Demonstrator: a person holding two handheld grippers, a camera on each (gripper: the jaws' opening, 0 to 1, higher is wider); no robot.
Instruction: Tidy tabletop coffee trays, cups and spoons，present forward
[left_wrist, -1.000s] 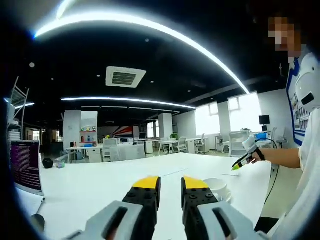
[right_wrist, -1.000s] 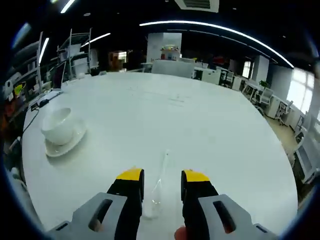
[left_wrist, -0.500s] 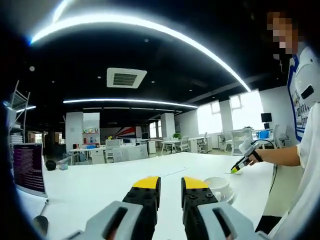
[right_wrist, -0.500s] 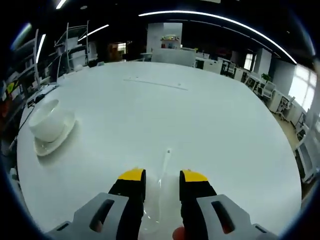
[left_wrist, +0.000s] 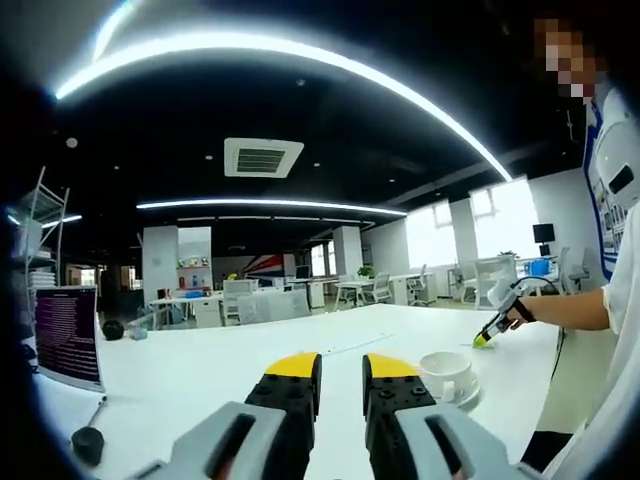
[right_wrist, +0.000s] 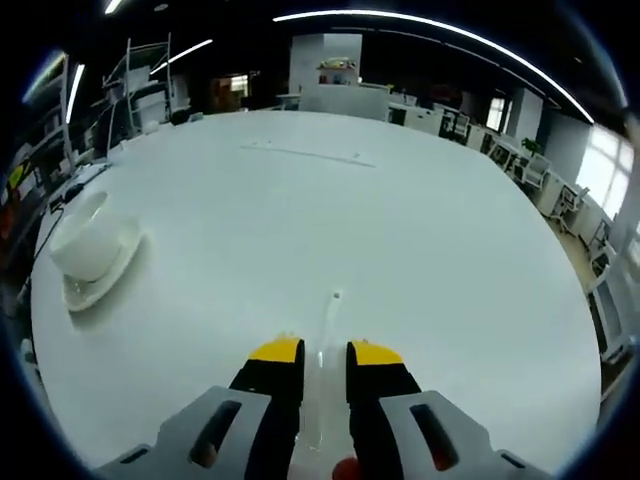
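White tabletop (right_wrist: 420, 240) is taking up most of the right gripper view, running from bottom of frame to the dark office bkgd at top. In the left gripper view the same tabletop (left_wrist: 190, 365) is filling the lower half, w/ ceiling light strips arcing across the top.

A person's white sleeve and arm (left_wrist: 560, 310) are reaching in from the right edge of the left gripper view, holding the other gripper down at the table edge, mid-right of frame.

Laptop screen (left_wrist: 67, 335) is standing at left edge of the left gripper view; small dark round object (left_wrist: 88, 444) is sitting on the table below it, lower left.

White cup on saucer (right_wrist: 88, 250) is sitting at mid-left of the right gripper view, well apart from the jaws. In the left gripper view the cup on saucer (left_wrist: 448, 375) is sitting lower right, just beside the right jaw.

Right gripper (right_wrist: 324, 352), bottom centre, is narrowing close around a clear spoon (right_wrist: 329, 325), whose handle is poking up-frame from btwn the jaws; can't tell if pads are actually touching it.

Left gripper (left_wrist: 341, 367), bottom centre, is sitting w/ jaws nearly together, narrow gap, nothing in it.
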